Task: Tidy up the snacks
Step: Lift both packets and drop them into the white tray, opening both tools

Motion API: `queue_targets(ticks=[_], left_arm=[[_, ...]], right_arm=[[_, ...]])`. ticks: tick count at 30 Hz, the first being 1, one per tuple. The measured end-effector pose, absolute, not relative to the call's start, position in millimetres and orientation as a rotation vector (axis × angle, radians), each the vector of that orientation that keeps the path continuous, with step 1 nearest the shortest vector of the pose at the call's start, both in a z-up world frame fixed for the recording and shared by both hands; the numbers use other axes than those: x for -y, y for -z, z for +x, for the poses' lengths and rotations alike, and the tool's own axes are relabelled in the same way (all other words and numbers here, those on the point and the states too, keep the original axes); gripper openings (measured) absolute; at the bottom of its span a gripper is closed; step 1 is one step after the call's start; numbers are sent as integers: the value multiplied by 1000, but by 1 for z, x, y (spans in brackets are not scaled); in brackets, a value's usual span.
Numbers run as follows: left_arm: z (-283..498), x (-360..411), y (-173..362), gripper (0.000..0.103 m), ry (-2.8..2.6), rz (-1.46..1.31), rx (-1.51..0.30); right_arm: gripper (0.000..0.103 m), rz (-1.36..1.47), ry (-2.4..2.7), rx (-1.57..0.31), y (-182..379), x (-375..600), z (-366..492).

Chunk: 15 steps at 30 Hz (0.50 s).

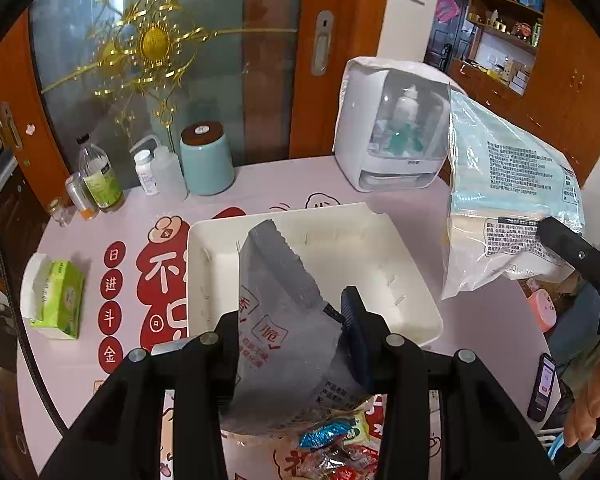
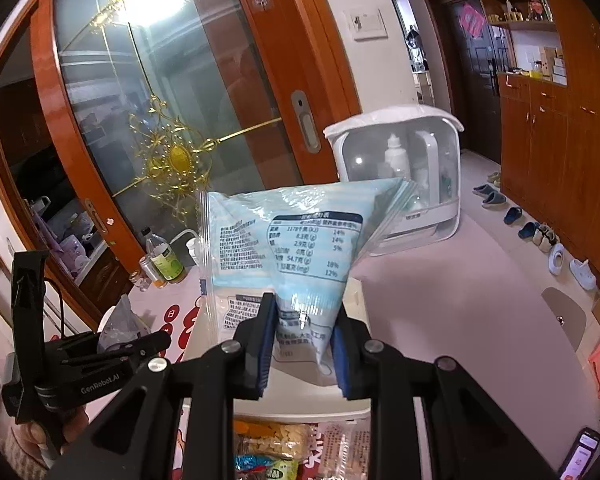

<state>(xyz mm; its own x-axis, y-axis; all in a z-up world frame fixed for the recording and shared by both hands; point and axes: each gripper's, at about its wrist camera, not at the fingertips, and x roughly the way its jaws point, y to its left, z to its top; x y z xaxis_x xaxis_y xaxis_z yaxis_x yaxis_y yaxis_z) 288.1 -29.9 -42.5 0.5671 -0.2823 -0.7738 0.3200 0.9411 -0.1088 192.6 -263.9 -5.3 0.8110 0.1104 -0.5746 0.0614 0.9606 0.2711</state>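
My left gripper (image 1: 290,336) is shut on a grey snack bag (image 1: 284,320) with red print, held upright over the near edge of the white tray (image 1: 412,280). My right gripper (image 2: 304,344) is shut on the lower end of a light blue snack bag (image 2: 284,240) with a nutrition table, held above the same tray (image 2: 300,400). In the left wrist view the blue bag (image 1: 508,184) hangs at the right, above the table beside the tray. In the right wrist view the left gripper (image 2: 128,344) shows at the lower left with the grey bag (image 2: 120,320).
Loose snack packets (image 1: 336,452) lie on the table in front of the tray. A white cabinet-like appliance (image 1: 392,132) stands behind it, bottles and a teal canister (image 1: 206,160) at the back left, a tissue pack (image 1: 58,300) at the left, a phone (image 1: 542,386) at the right.
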Motion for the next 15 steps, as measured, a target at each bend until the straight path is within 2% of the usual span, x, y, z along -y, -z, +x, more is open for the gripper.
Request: queue_targets(ticks=[6,9,10,11,12,13,14,15], left_arm=[[312,26,70,39,349,11,-939],[320,27,82,43,318,18,-946],[322,28,88,54,301,22,-949],[324,29,91,82,291,28,-956],[325,29,95,95,287,25,-961],[327,28,97,102,284,17,-958],[327,25,99,102,283,-2,-952],[328,23,101,102,287,-10,-960]], right_arm=[[26,256,-3,-684,28,250,219],[28,264,-11,-739,46,246,234],[31,277,-13,-765,53,246,238],[34,287,-13,-784,60,247,243],[38,288,-14,-807,68,247,248],[46,278,-7,-821,72,246,251],[53,253,8,-837,76,243,253],[56,224,17,-836,78,240,253]])
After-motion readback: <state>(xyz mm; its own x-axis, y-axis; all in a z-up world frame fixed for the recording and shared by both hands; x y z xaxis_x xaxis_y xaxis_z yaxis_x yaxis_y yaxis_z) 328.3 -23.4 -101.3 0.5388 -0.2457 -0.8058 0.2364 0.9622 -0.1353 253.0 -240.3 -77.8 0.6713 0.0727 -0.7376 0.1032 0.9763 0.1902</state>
